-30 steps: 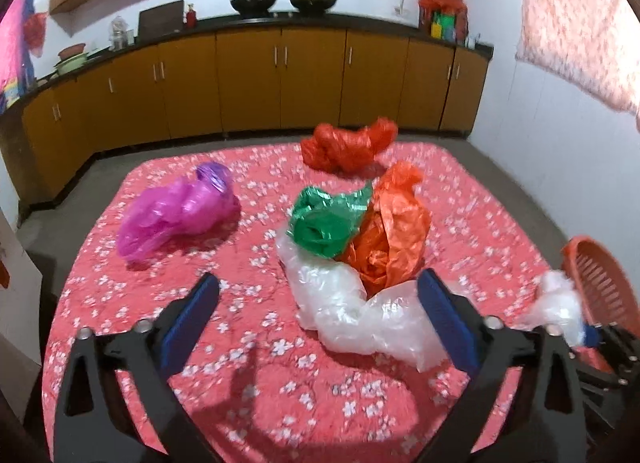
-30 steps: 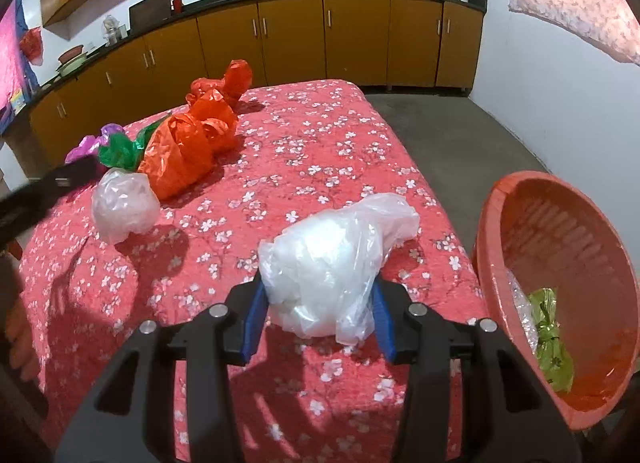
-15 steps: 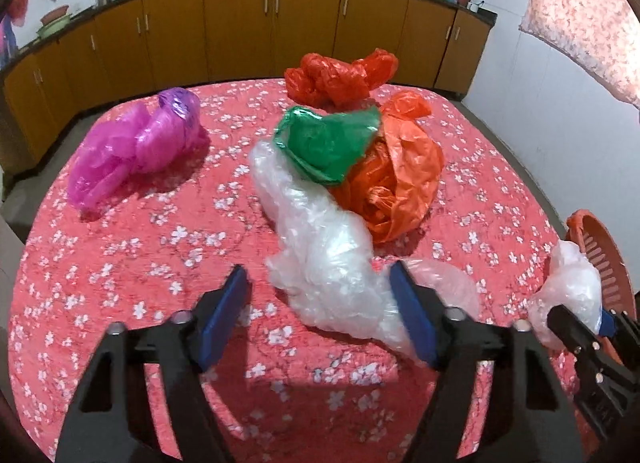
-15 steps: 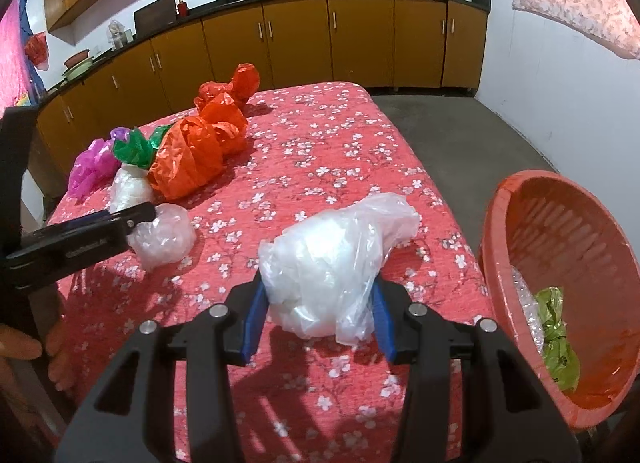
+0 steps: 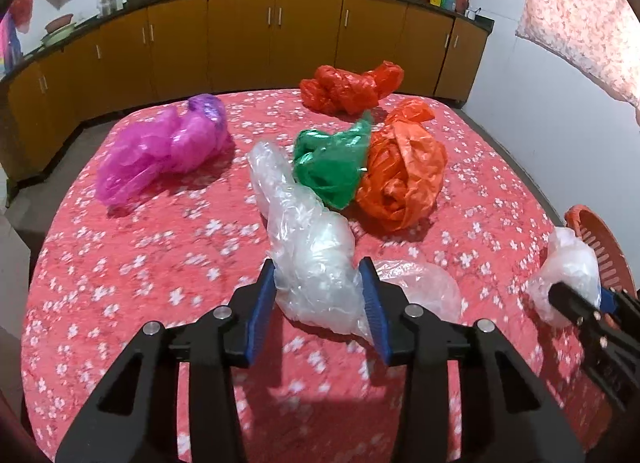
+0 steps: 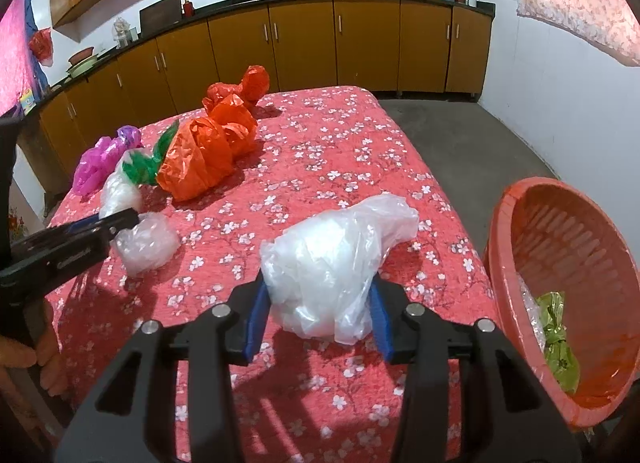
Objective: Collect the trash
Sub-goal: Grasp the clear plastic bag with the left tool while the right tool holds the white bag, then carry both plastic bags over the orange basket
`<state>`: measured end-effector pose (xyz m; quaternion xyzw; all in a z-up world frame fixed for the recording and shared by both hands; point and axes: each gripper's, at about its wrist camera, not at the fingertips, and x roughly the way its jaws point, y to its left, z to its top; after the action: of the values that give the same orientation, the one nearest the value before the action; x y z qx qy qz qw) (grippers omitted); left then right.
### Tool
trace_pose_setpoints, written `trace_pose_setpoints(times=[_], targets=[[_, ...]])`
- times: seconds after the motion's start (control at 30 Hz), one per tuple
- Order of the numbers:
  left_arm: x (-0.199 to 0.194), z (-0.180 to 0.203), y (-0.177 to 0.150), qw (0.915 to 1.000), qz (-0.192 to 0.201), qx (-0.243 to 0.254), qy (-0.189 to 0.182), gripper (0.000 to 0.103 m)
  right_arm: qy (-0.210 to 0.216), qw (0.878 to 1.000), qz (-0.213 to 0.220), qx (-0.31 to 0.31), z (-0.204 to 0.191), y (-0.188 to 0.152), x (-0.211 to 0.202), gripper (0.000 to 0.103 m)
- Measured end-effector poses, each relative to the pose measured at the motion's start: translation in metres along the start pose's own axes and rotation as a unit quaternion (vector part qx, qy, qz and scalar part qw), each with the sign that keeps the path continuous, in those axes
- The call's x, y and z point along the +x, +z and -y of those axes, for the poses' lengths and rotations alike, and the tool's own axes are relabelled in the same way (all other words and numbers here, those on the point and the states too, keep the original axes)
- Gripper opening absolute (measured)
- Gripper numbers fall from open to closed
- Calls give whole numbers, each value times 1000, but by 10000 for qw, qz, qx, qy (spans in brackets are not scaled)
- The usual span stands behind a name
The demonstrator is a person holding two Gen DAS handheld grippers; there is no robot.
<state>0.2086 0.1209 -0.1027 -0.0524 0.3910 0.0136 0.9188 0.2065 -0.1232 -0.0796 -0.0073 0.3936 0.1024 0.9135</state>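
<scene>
My left gripper (image 5: 317, 267) has its jaws closing, and both blue pads press the near end of a long clear plastic bag (image 5: 304, 231) that lies on the table. My right gripper (image 6: 318, 283) is shut on a crumpled white plastic bag (image 6: 340, 251), held just above the table's right edge, beside an orange-red basket (image 6: 504, 231). The same white bag (image 5: 568, 263) shows at the right of the left wrist view. Magenta (image 5: 168, 147), green (image 5: 328, 167), orange (image 5: 404, 175) and red (image 5: 348, 87) bags lie farther back.
The table wears a red floral cloth (image 5: 120, 263). A green wrapper (image 6: 556, 339) and some clear plastic lie inside the basket. Brown cabinets (image 5: 240, 43) line the far wall, with grey floor between. A hand (image 6: 24, 355) shows at the left edge.
The left gripper's jaws have narrowed from wide open to pressing both sides of the clear bag, and it came closer to the bag. The right gripper and its white bag kept still.
</scene>
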Motion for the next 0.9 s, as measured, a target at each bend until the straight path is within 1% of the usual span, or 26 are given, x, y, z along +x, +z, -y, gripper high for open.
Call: trace_pose_setpoints(times=[0.27,0.47,0.7,0.9], targets=[[-27,-18,-20,9999,44,20,136,42,72,9999,86,-32,-9,-1,-14,43],[-47,-24,-21,9997,160,-13,191,42,110,9996,230,-78,-15,1,-32,43],[-71,-16,-15,9989,421,101,178,42,39,9988,473,-83,-11,4,-61,43],[-94,-1,-9,9974,668,255,114,42,-43,9977,673,11,2,5,-88,43]])
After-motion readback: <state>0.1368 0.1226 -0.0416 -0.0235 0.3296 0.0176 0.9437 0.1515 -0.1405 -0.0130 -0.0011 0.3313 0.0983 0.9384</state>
